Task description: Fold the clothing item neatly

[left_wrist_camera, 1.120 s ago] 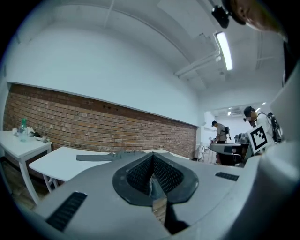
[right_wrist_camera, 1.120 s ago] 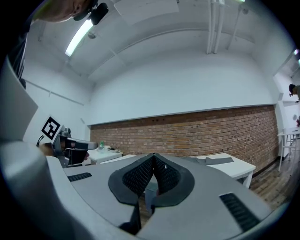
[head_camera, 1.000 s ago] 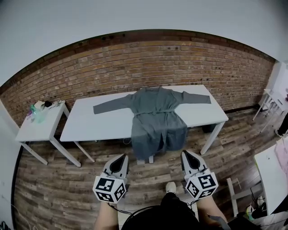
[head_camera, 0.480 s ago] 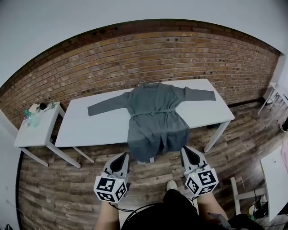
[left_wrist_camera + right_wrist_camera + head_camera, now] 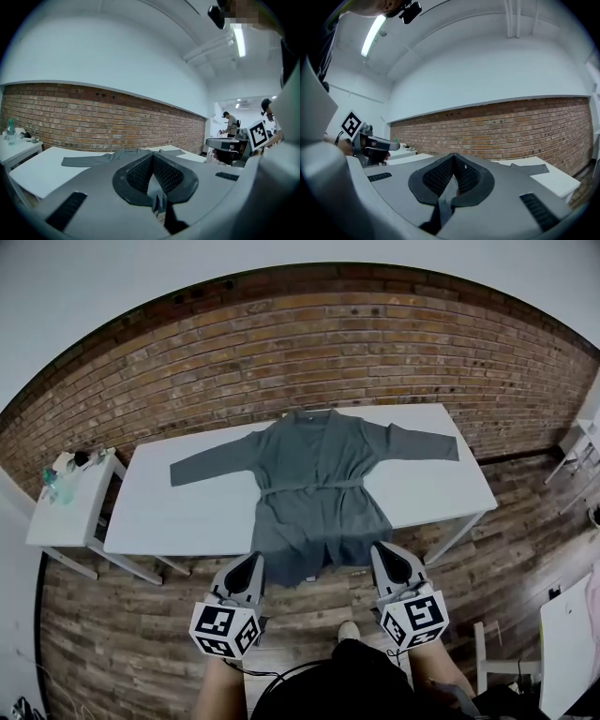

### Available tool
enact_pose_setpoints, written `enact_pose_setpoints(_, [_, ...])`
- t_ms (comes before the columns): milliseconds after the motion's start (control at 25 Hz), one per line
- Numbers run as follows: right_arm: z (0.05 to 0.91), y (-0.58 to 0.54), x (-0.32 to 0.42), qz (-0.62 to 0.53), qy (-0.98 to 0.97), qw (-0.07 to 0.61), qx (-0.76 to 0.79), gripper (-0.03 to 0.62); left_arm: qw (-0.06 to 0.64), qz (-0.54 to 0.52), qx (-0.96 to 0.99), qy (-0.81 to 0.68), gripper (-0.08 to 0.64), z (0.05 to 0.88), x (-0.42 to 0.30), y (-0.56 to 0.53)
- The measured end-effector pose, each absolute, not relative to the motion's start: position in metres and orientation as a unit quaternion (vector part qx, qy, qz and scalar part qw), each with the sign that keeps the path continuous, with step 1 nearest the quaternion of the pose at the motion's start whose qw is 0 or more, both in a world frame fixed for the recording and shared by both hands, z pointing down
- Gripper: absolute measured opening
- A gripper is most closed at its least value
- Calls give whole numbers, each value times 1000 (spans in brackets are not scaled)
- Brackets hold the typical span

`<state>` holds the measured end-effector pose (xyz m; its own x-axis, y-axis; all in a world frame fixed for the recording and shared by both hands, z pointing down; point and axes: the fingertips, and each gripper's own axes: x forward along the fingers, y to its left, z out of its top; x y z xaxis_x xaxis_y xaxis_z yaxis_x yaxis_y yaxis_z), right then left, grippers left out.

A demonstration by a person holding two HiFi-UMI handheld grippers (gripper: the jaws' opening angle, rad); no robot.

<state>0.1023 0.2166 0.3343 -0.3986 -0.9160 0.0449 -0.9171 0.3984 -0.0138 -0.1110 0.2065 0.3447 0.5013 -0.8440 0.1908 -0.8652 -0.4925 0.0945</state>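
- Grey robe (image 5: 314, 484) lies spread on the white worktop (image 5: 178, 517); collar far, hem draped over the near edge
- Left claw (image 5: 251, 563) and right claw (image 5: 382, 554) both closed, empty; each near one hem corner, neither nearer

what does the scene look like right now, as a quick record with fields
garment: grey belted robe, laid flat, sleeves spread out
support: white table; the robe's hem hangs over its near edge
left gripper: shut, empty, short of the table, not touching the robe
right gripper: shut, empty, short of the table, not touching the robe
side table: small, white, left of the main one, small items on it
backdrop: brick wall
folding: not yet begun
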Motion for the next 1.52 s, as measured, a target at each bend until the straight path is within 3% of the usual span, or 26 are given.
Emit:
enact_pose_setpoints(760, [334,96,177,41,-864,8,501,-8,70,72,841,-532,-8,323,-29,94])
enact_pose_setpoints(1520, [344,30,145,47,-869,21,493,-8,74,60,836,-541,-8,332,-63,27])
